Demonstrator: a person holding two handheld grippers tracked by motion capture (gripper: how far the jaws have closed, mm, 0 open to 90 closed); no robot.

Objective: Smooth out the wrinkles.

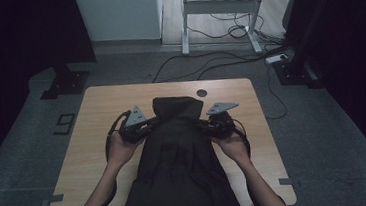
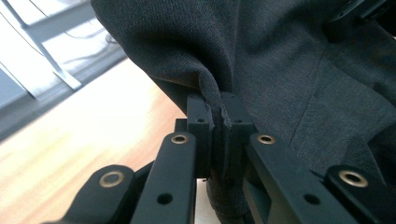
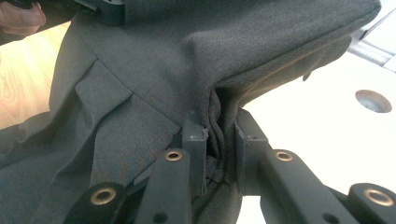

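Dark garment, looks like a pleated skirt, lies on the wooden table, lengthwise between both grippers, wide hem toward the person, narrow far end folded over. Left gripper has its fingers clamped tight on a thin fold of the garment's left edge; the cloth runs up out of the fingers and spreads away above and to the right of them in the left gripper view. Right gripper grips the opposite edge: its fingers are closed on a thicker bunch, several layers stacked between them, gap wider than on the left. From the right fingers the fabric rises and drapes over leftward, folded edge above them. Round cable hole in the table sits right of and beyond the right fingers, clear of the cloth. Pleat seams run below-left of the right fingers. Both grippers are level with each other across the garment's upper part, cloth taut-ish between them. Desk frame and floor cables well beyond both grippers.
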